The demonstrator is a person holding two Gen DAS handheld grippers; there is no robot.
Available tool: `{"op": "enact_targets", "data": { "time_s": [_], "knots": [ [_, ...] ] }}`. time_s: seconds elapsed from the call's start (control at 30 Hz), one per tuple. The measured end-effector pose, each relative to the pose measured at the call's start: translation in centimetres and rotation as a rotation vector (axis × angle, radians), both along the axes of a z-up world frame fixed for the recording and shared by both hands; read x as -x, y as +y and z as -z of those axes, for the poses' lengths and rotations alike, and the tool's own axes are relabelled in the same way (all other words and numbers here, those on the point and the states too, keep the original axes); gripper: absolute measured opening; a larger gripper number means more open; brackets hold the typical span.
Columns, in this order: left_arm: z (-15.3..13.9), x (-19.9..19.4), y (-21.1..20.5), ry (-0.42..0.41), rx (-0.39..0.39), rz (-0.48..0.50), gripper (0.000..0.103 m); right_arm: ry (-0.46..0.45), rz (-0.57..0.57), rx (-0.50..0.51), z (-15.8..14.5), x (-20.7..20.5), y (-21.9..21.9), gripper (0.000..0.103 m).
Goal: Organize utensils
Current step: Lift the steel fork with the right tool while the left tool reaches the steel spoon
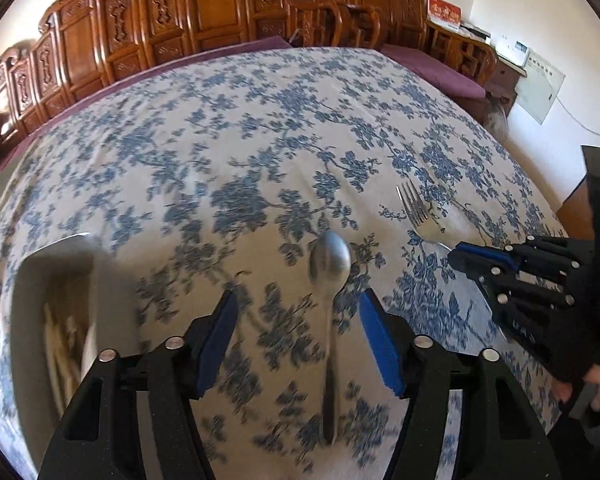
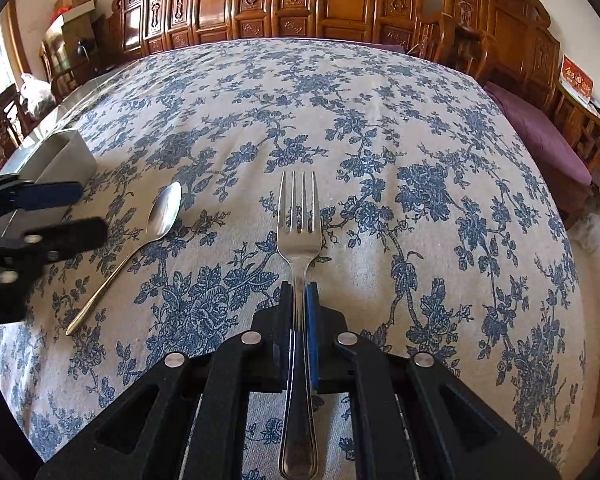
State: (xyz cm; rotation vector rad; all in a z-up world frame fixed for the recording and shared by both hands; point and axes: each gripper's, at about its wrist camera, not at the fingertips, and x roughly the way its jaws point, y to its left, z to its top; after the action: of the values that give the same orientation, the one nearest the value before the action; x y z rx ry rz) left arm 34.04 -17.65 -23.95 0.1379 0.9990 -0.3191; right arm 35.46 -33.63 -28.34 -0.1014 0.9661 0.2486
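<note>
While left tongs (image 1: 298,340) gape over spoon (image 1: 330,264) — right tongs (image 2: 300,312) pinch fork (image 2: 298,236).

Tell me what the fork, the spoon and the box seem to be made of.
Fork: polished metal, likely stainless steel, with bright mirror-like glints. Spoon: the same silvery metal, its bowl reflective. Box: pale grey with smooth matte walls, probably plastic, though painted metal can't be ruled out.

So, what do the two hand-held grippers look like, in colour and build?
Both look alike: the left hand-held gripper and the right hand-held gripper have matte black plastic linkage arms with cut-out openings, round silver pins at the joints, and flat blue pads on the fingers. No cables or markings are visible.
</note>
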Motion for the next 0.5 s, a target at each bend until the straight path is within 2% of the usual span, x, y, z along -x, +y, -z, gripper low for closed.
{"op": "enact_targets", "data": {
  "time_s": [0.17, 0.5],
  "knots": [
    [1.5, -1.4, -1.8, 0.026, -0.027, 0.017, 0.046, 0.0, -0.001, -0.014, 0.0, -0.1, -0.2, 0.008],
    [2.8, -2.7, -3.4, 0.045, -0.045, 0.012, 0.044, -0.003, 0.001, -0.016, -0.1, -0.2, -0.2, 0.009]
  ]
}}
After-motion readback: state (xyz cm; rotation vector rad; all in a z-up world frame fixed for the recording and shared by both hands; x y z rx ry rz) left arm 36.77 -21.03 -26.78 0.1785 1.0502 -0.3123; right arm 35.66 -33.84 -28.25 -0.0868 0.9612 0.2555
